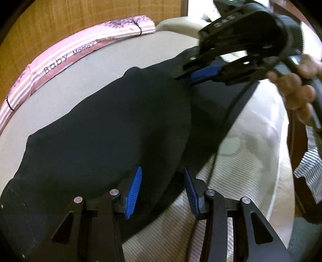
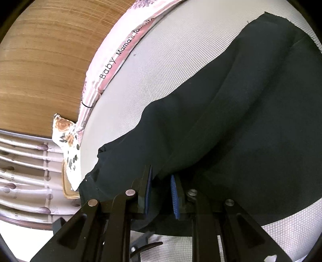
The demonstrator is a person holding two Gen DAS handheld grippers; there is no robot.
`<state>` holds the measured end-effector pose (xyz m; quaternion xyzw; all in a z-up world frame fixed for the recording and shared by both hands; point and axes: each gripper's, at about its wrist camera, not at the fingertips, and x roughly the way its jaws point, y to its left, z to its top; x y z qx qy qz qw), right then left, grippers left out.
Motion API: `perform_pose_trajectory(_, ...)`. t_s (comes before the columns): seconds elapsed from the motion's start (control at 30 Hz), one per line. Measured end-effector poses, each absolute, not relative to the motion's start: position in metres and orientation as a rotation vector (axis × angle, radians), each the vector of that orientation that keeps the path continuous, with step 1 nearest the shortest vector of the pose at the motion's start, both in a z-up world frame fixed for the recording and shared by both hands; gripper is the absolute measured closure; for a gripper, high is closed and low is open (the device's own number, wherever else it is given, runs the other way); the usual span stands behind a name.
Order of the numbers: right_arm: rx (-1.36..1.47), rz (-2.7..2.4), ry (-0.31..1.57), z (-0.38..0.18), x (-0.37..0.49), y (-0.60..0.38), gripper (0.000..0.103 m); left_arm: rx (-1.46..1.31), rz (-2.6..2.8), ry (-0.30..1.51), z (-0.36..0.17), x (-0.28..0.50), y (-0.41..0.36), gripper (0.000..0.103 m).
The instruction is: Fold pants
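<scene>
Black pants [image 1: 104,129] lie spread on a light grey mattress [image 1: 84,76]. My left gripper [image 1: 162,175] is open over the near edge of the pants, its blue pads apart with nothing between them. My right gripper [image 1: 187,77] shows in the left wrist view at the far edge of the pants, held by a hand. In the right wrist view the right gripper [image 2: 161,177] has its blue pads a small gap apart, with a fold of the pants [image 2: 231,121] between them.
A pink striped cushion [image 1: 60,60] printed "Baby" runs along the mattress's far side against a wooden wall [image 1: 80,16]. A white ribbed cloth [image 1: 231,181] lies at the near right. A floral pillow [image 2: 66,133] and curtains [image 2: 24,177] are at the left.
</scene>
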<state>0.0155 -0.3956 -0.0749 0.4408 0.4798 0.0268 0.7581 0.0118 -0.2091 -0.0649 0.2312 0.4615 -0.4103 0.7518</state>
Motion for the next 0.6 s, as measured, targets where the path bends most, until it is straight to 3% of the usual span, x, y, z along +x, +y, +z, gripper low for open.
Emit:
perform_pose_trajectory(0.07,0.971,0.063,1.042,-0.077,0.014,-0.398,0.086,0.518,-0.895,1.008,-0.067,0.015,-0.212,0.077)
perform_pose_trajectory(0.17,0.988,0.064,1.02,-0.081,0.012,-0.399,0.083,0.535,-0.88,0.999,-0.067,0.019,-0.221,0.088)
perform_pose_trajectory(0.23,1.009,0.042,1.005,-0.086,0.006,-0.404,0.075,0.52,-0.867,1.006,-0.067,0.025,-0.224,0.091)
perform_pose_trajectory(0.43,1.081,-0.1,0.948,-0.099,-0.014,-0.455,0.063,0.428,-0.848,1.033,-0.066,0.039,-0.217,0.092)
perform_pose_trajectory(0.6,1.127,-0.182,0.883,-0.099,-0.015,-0.501,0.062,0.412,-0.86,1.049,-0.068,0.04,-0.217,0.092)
